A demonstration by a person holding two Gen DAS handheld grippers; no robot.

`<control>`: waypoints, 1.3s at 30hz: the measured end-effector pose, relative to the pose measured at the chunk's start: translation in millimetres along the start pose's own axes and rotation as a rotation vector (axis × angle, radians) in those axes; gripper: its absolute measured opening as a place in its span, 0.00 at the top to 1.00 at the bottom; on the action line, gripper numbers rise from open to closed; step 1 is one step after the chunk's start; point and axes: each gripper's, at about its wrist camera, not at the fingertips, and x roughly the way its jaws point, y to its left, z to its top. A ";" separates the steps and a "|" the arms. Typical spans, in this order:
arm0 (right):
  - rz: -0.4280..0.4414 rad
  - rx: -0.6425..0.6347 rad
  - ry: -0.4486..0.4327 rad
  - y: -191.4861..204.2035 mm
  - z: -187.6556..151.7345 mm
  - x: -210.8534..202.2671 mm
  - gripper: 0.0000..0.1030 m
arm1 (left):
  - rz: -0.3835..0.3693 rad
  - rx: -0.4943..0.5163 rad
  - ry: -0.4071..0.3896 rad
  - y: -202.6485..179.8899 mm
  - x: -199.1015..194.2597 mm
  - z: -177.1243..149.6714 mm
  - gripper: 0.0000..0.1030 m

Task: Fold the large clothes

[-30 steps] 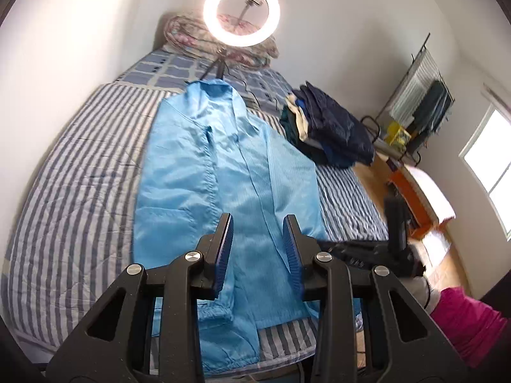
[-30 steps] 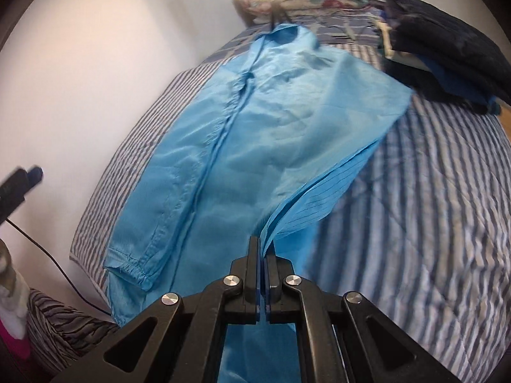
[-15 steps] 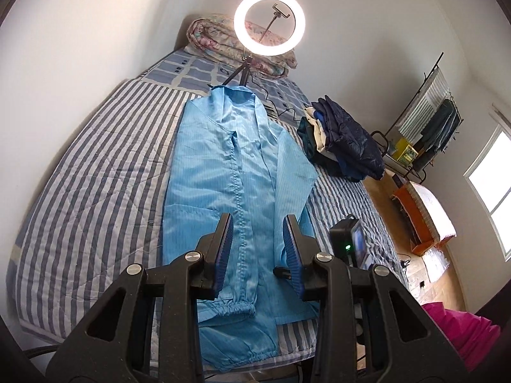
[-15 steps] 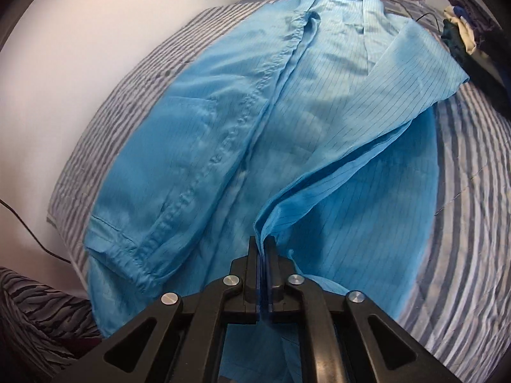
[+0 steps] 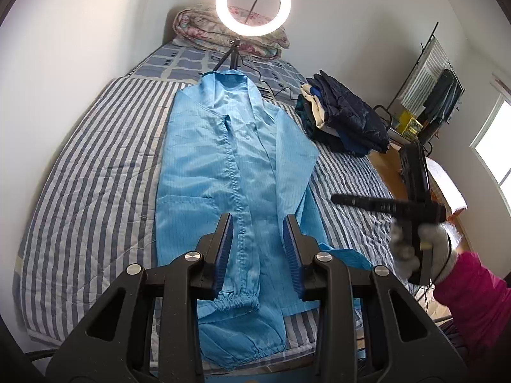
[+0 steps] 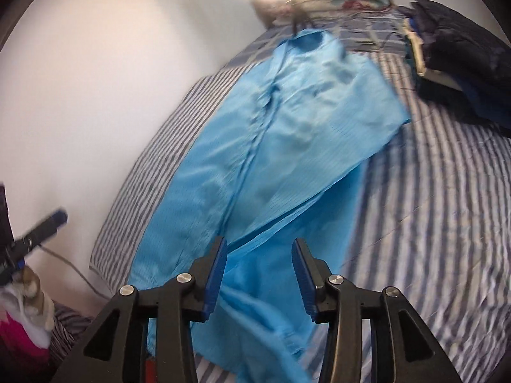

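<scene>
Blue coat [image 5: 233,172] lies lengthwise on striped bed [image 5: 86,191], right side folded inward; right tool [image 6: 260,274] jaws opening, nothing pinched, left tool [image 5: 257,252] spread and empty; judgement: lift clear without snagging fabric, then smooth the fold.

A large light-blue garment [image 5: 236,172], a thin pinstriped coat or coverall, lies face up and lengthwise on the striped bed [image 5: 89,191], collar toward the far end. A placket seam runs down its middle. One sleeve with an elastic cuff lies along the front. Its right side is folded inward over the body; in the blurred right wrist view that folded edge [image 6: 306,210] seems to lie loose.
</scene>
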 end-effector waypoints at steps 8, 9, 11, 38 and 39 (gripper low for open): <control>0.000 0.190 -0.098 -96.0 59.7 10.5 0.51 | -0.001 -0.006 0.039 0.9 17.8 3.1 0.68; -0.005 0.209 -0.104 -104.5 65.2 16.2 0.50 | 0.001 -0.008 0.043 1.7 19.8 3.4 0.68; -0.015 0.246 -0.116 -122.1 75.6 28.2 0.50 | 0.006 -0.015 0.054 3.3 25.8 4.6 0.68; -0.027 0.120 -0.065 -92.7 167.9 101.5 1.00 | -0.051 -0.043 0.119 2.5 34.5 5.9 0.68; -0.042 0.096 -0.061 -82.2 173.9 103.9 1.00 | -0.055 -0.050 0.114 4.7 30.9 5.9 0.68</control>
